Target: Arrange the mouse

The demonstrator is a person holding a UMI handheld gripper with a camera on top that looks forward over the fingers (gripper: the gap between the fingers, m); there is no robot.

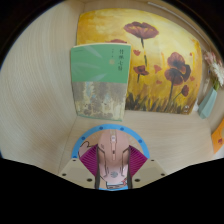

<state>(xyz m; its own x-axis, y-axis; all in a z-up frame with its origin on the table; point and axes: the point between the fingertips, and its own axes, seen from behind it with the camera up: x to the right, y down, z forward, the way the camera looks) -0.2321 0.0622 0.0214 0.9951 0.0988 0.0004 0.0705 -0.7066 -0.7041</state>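
Observation:
A pale pink-and-white mouse [114, 158] lies lengthwise between my fingers, its nose pointing away from me. My gripper [113, 166] is shut on the mouse, with the magenta pads [92, 158] pressing its two sides. A thin blue arc [113, 129] curves round the mouse's front, just ahead of the fingertips. I cannot tell whether the mouse is resting on the wooden table [40, 110] or is held just above it.
A green-and-white book or box [100, 72] lies just ahead of the fingers. Beyond it and to the right is a large yellow mat with dark red poppies [165, 60]. Teal objects [210, 102] sit at the far right.

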